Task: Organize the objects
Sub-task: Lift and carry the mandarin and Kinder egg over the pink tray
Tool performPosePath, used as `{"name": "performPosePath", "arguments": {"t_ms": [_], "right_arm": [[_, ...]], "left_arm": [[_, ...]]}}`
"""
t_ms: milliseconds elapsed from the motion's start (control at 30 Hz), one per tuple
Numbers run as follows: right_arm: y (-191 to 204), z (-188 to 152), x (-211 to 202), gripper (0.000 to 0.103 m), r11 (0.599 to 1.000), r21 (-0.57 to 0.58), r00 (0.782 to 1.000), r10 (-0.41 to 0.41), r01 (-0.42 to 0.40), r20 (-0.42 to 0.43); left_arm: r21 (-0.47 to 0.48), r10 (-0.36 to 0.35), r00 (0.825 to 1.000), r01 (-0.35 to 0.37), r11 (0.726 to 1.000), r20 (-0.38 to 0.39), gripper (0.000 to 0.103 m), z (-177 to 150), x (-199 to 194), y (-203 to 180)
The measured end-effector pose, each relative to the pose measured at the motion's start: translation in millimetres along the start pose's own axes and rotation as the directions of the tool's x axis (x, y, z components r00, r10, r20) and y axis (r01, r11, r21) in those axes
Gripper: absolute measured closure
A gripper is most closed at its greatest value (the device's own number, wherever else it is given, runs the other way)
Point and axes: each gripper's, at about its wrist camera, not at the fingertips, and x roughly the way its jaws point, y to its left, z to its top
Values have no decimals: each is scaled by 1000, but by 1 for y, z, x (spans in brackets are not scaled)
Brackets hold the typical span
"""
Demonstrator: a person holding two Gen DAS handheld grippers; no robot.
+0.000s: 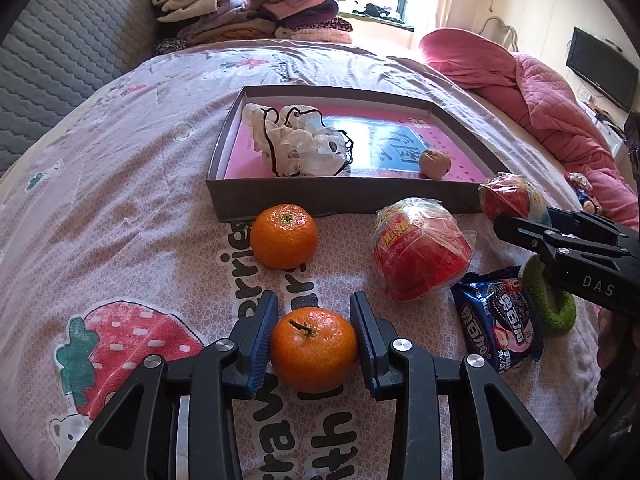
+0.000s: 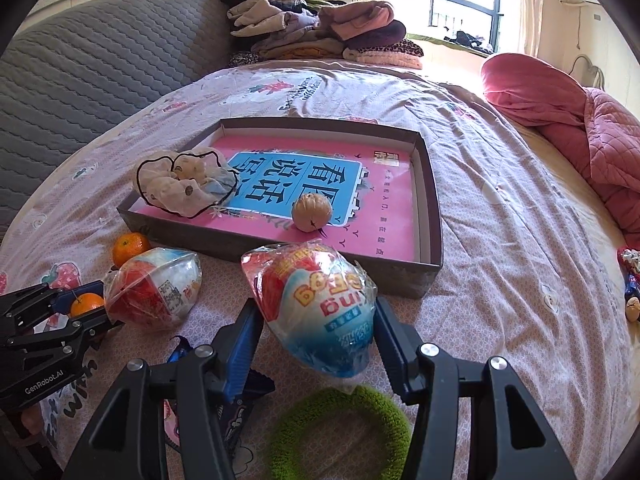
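My left gripper (image 1: pixel 314 304) is shut on an orange (image 1: pixel 313 349) that rests on the strawberry-print bedsheet, its blue pads pressed to both sides. From the right wrist view this gripper (image 2: pixel 80 304) appears at the far left with the orange (image 2: pixel 86 304). My right gripper (image 2: pixel 316 306) is shut on a plastic-wrapped toy egg (image 2: pixel 320 304), red, white and blue, in front of the shallow grey box (image 2: pixel 434 200). A second orange (image 1: pixel 284 236) and another wrapped egg (image 1: pixel 420 248) lie before the box (image 1: pixel 320 196). Inside the box are a walnut (image 1: pixel 435 163) and a crumpled white cloth (image 1: pixel 296 144).
A blue biscuit packet (image 1: pixel 500 320) and a green knitted ring (image 2: pixel 340 432) lie near the bed's front edge. Folded clothes (image 1: pixel 248 12) are piled at the far end, a pink quilt (image 1: pixel 540 92) is on the right, and a grey padded headboard (image 1: pixel 60 60) on the left.
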Motion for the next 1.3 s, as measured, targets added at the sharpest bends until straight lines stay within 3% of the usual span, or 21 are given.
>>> {"name": "performPosePath", "arguments": {"t_ms": [567,1300], "right_arm": [[3,7,-24,48,1000,14,998,24,-25,57],[2,28,-57,48,999,20,990,33,-36,137]], "left_arm": [[11,9,994,-10,1000,109,65,19,-42,-14],[43,39,985,-47,998,169,65,57,-59,-46]]}}
